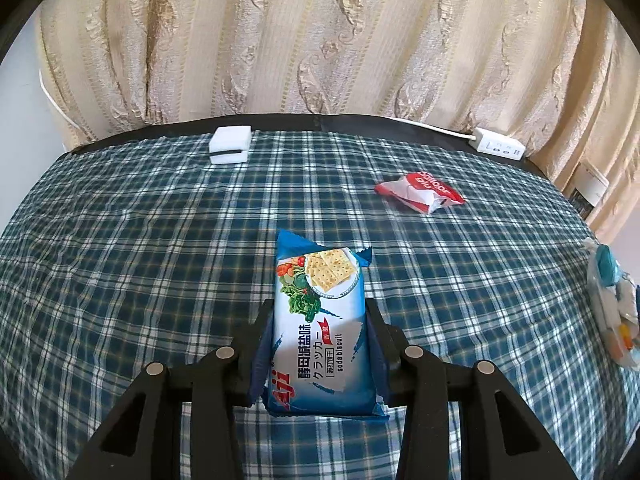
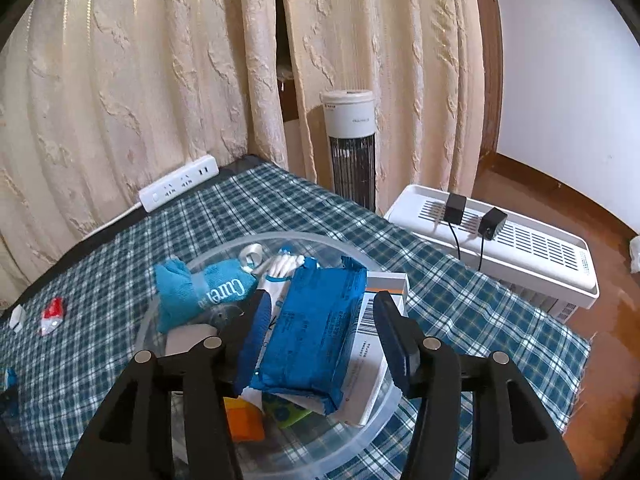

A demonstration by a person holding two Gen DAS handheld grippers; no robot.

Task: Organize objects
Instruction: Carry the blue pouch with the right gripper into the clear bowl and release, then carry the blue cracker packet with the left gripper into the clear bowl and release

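Hard to read much in the clear plastic bowl [image 2: 362, 258] – stuff's piled up, and an orange block [image 2: 244, 420] and a green-patterned bit [image 2: 288, 412] are mostly buried under a crinkly blue foil packet [image 2: 316, 336]. The right gripper [image 2: 320, 320] hangs over that packet w/ jaws spread wider than it, left pad close to its edge, right pad apart. A teal mesh pouch [image 2: 188, 296] leans over the bowl's far-left rim; a white carton w/ barcode [image 2: 370, 344] is half covered. Left gripper [image 1: 320, 312] pinches a glossy soda biscuit pack [image 1: 320, 320] on both long sides, flat on the checked cloth [image 1: 120, 240]. Far right of it a crumpled red-white wrapper [image 1: 420, 192]; far left a white foam block [image 1: 231, 145]. Power strip [image 1: 498, 146] at the far edge – partly behind the curtain [image 1: 320, 40].
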